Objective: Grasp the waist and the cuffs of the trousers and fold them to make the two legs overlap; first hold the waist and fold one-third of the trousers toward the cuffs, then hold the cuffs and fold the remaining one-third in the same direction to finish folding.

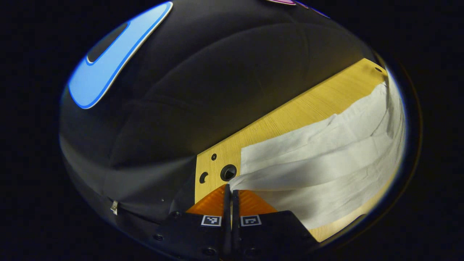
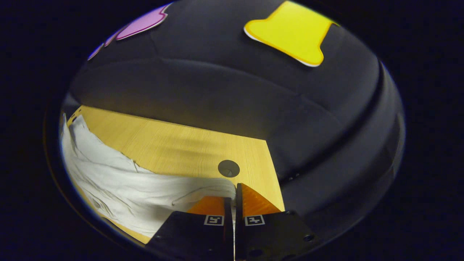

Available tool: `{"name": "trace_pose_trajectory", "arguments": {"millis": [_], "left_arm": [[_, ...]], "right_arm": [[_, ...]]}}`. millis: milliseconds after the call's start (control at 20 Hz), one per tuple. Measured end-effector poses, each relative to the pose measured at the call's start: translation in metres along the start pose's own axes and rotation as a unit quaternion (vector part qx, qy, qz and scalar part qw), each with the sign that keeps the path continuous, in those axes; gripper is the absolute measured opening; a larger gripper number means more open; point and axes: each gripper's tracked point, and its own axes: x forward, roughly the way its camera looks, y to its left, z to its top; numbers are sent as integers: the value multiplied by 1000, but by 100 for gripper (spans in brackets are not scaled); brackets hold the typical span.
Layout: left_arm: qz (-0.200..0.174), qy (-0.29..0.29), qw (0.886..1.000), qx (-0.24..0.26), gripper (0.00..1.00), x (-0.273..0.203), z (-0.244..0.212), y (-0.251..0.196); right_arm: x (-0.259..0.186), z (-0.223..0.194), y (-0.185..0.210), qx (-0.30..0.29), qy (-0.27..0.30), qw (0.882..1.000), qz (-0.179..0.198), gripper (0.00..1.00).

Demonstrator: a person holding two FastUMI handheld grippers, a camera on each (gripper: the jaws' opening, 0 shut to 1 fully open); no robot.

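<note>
Both grippers, left (image 1: 231, 189) and right (image 2: 233, 189), pinched tight on edges of the white crumpled cotton trousers (image 1: 326, 159) lying lower right on the yellow wooden table (image 1: 290, 112): lift both evenly, keep fabric taut, carry the fold over square.

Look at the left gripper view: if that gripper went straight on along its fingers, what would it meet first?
The left gripper is shut on an edge of the white cloth trousers. Just beyond lies the yellow wooden table with its round dark hole, then the black cloth wall; depth is unclear.
</note>
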Motion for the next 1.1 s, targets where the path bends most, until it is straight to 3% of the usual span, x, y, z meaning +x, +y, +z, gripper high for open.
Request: {"name": "trace_pose_trajectory", "arguments": {"millis": [50,150,250,300,450,650,900,1100], "left_arm": [[1,1,1000,-15,5,3,-1,-3],[-5,12,998,-66,7,-2,-11,-4],[-28,-16,992,-124,6,-6,-5,-14],[-50,-55,982,-173,29,-15,9,-23],[-61,-114,969,-212,97,-71,41,-8],[-65,-139,955,-256,97,-147,45,-17],[-73,-140,945,-285,97,-188,53,-38],[-93,-147,945,-277,97,-216,59,-60]], "right_arm": [[2,-4,-1,19,13,1000,-1,8],[6,-18,0,41,39,998,4,26],[-1,-25,1,53,38,998,12,86],[-7,-31,0,86,35,996,9,99],[-28,-45,-13,173,25,984,-15,98],[-32,-76,-51,275,13,960,-59,99],[-20,-93,-57,306,22,950,-52,99],[-8,-110,-48,326,31,944,-48,99]]}}
